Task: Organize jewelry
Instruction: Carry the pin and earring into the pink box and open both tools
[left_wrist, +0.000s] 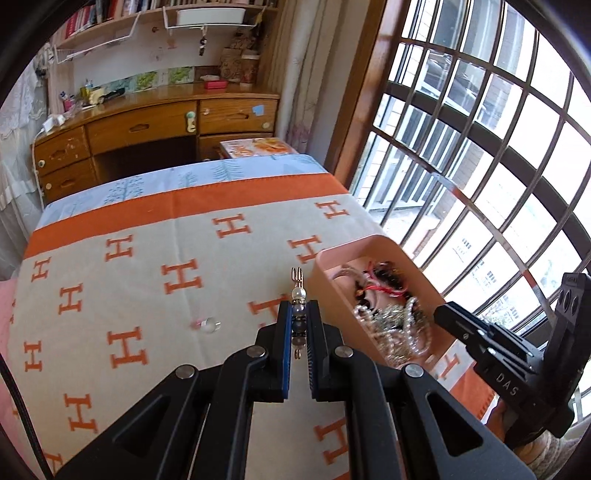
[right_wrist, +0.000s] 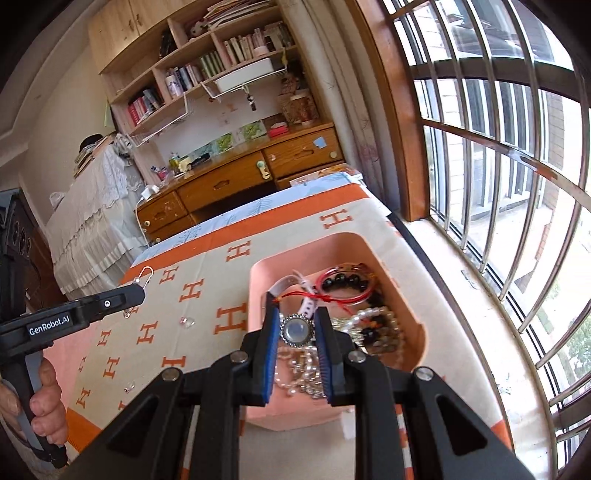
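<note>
Left wrist view: the left gripper (left_wrist: 298, 325) has its jaws clamped on a beaded pin (left_wrist: 297, 314), held above the H-patterned blanket (left_wrist: 147, 295) just beside the pink tray (left_wrist: 325, 266) at the blanket's window edge. A small clear ring (left_wrist: 210, 325) lies on the blanket.

Right wrist view: the right gripper (right_wrist: 297, 332) hangs over the tray (right_wrist: 258, 280), jaws closed on a round-faced watch (right_wrist: 295, 329) above its heap of bracelets (right_wrist: 347, 284).
</note>
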